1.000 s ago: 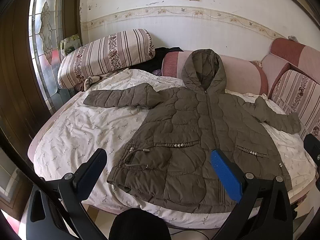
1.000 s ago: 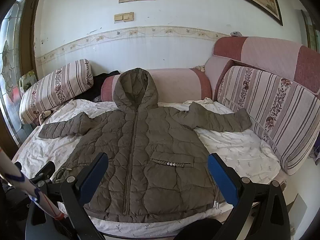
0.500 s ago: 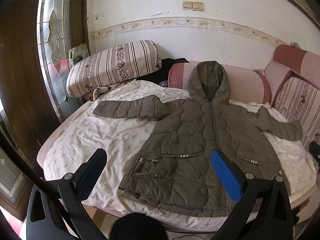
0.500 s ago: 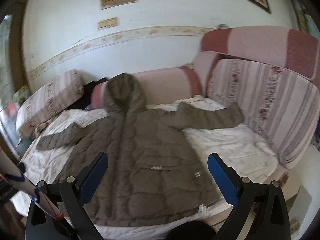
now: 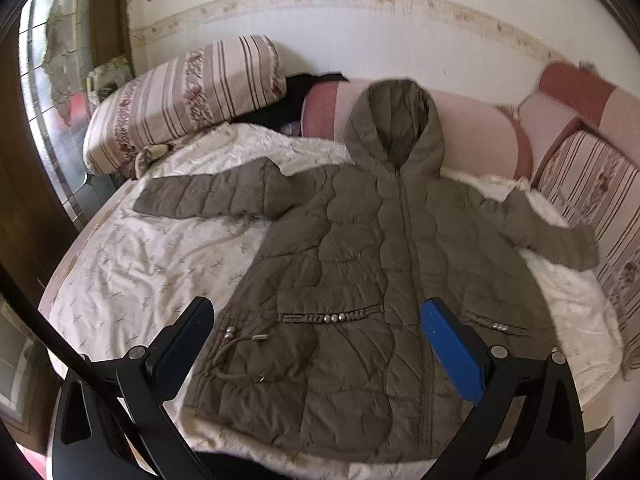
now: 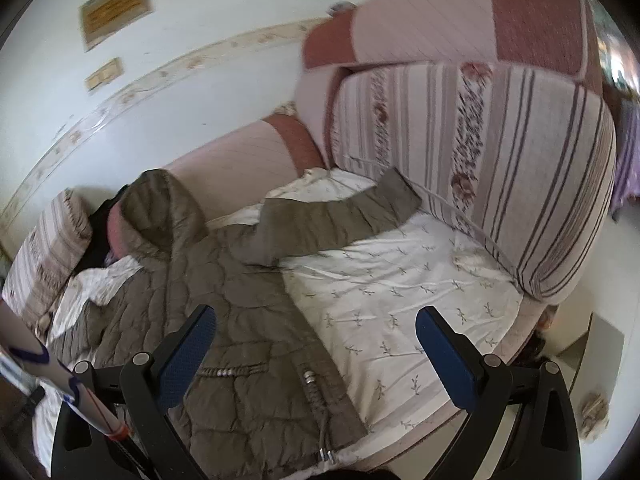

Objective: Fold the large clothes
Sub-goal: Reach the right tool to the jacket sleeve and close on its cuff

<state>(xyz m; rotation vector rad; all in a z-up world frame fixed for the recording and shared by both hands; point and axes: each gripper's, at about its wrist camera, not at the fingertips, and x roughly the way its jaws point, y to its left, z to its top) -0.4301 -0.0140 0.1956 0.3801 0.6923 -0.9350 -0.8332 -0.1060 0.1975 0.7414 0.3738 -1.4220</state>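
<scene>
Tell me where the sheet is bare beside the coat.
Bare sheet lies below the left sleeve, and more between the coat and striped cushion. The middle is covered.

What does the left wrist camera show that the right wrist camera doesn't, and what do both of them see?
Only the left wrist view shows the stained-glass window and the coat's outstretched left-side sleeve. Only the right wrist view shows the framed yellow plaque and a white striped pole. Both show the olive hooded coat lying flat on the white floral sheet; each view shows its own gripper, left and right, open and empty.
</scene>
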